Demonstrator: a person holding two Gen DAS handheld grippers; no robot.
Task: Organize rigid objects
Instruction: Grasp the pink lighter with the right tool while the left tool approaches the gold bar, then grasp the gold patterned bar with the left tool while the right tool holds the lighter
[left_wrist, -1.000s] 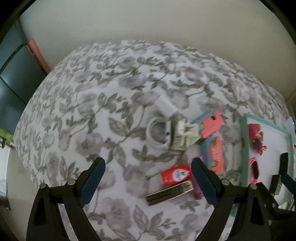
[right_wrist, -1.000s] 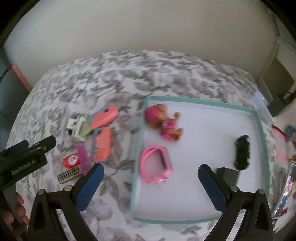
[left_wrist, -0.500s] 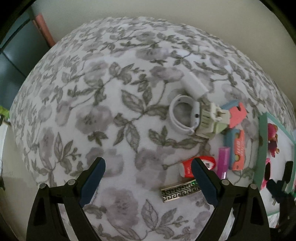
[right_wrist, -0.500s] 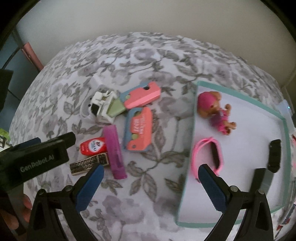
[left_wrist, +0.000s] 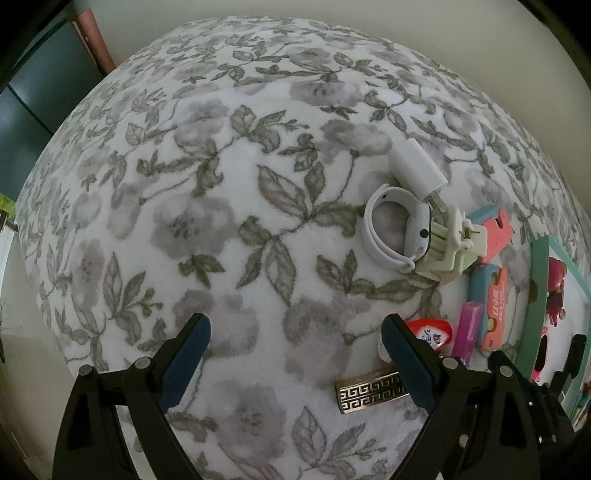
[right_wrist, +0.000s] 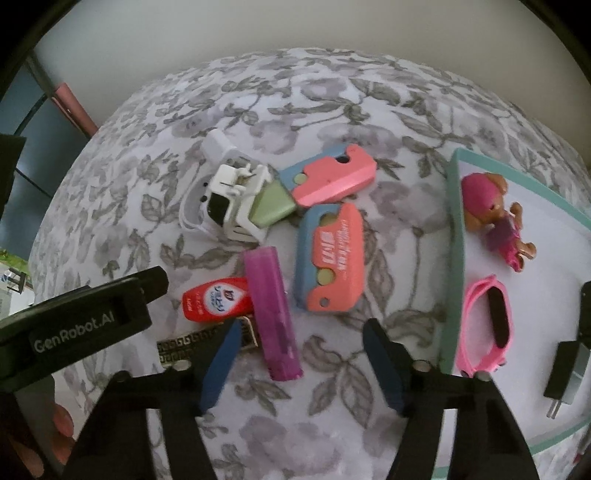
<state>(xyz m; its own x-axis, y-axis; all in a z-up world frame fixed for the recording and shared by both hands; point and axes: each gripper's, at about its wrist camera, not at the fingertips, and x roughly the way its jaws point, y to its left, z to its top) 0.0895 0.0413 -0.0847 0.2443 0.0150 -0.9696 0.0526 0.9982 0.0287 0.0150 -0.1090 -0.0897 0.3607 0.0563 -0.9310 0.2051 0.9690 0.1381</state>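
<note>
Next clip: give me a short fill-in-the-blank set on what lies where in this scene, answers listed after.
1. The pink wristband lies inside the tray with the ____ rim.
2. The purple tube lies between the closing jaws of the ____ gripper.
3. The red tube lies on the ____-patterned blanket.
4. The toy puppy has a ____ cap.

Answers: teal; right; floral; pink

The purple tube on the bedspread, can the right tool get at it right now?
Probably yes. The purple tube lies uncovered between the closing jaws of the right tool, nothing on top; only the red tube and patterned clip touch its side.
</note>
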